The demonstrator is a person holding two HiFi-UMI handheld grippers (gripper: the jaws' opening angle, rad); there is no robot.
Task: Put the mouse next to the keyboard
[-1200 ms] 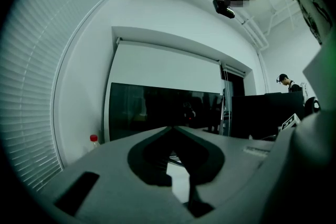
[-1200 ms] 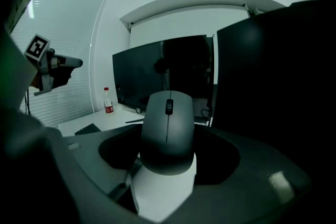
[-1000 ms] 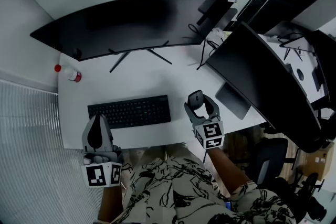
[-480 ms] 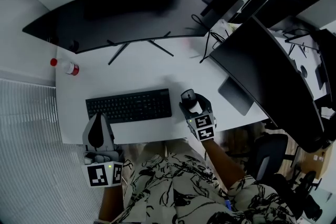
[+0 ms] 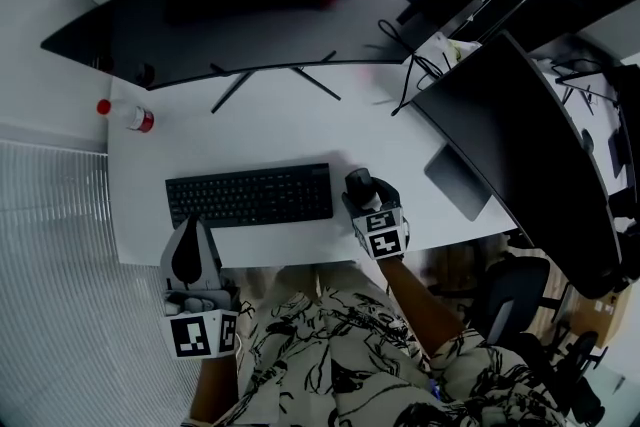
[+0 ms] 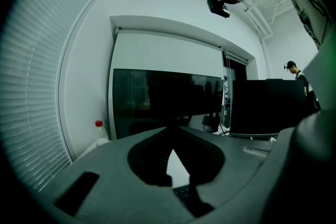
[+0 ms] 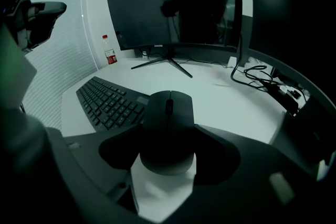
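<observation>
The right gripper's [image 5: 362, 191] fingers grip the mouse [image 7: 168, 119] just beside the keyboard [image 5: 250, 196], so seemingly only setting-down and release remain; the left gripper's [image 5: 187, 233] fingers are closed and empty.

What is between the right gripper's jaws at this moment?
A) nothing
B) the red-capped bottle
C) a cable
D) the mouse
D: the right gripper view shows the mouse filling the gap between the jaws of the right gripper. The head view shows it just right of the keyboard.
</observation>
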